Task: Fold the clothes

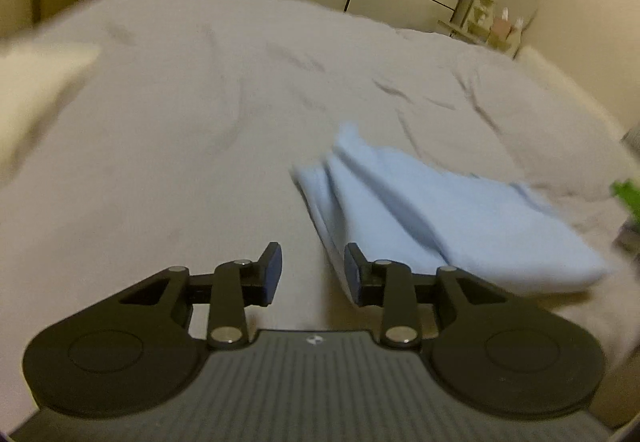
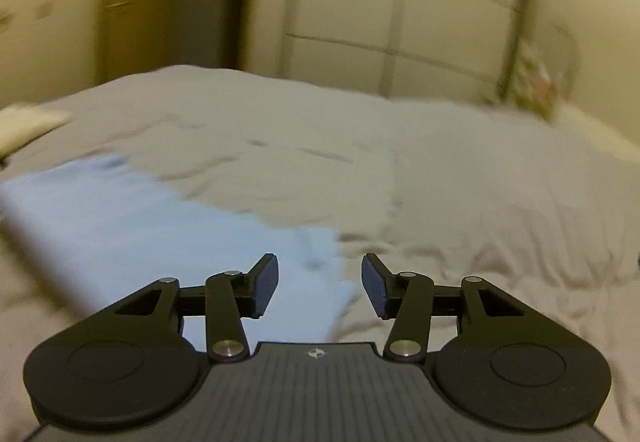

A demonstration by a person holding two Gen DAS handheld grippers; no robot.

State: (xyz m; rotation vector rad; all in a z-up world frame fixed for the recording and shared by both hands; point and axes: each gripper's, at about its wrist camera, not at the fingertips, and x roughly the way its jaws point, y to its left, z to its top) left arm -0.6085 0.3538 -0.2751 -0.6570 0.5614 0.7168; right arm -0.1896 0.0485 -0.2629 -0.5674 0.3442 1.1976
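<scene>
grey bedsheet (image 1: pixel 180 145) spreads wrinkled under both my tongs, pale wardrobe doors (image 2: pixel 400 21) behind; my left gripper (image 1: pixel 313 274) hangs released, grasping nothing, its right finger just beside the folded light blue cloth (image 1: pixel 440 217); my right gripper (image 2: pixel 319 288) is spread too, empty, above that cloth's near corner.

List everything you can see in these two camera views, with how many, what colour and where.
Folded garment: one, light blue, lying on the bed between the two grippers.
Bed cover: one, pale grey, wrinkled, fills both views.
Pillow: one, cream, bed's left edge.
Wardrobe: one, cream panelled, behind the bed.
Shelf items: blurred, far right corner.
Green object: one, right edge, unclear.
Left hand-held gripper: black, open, empty.
Right hand-held gripper: black, open, empty.
</scene>
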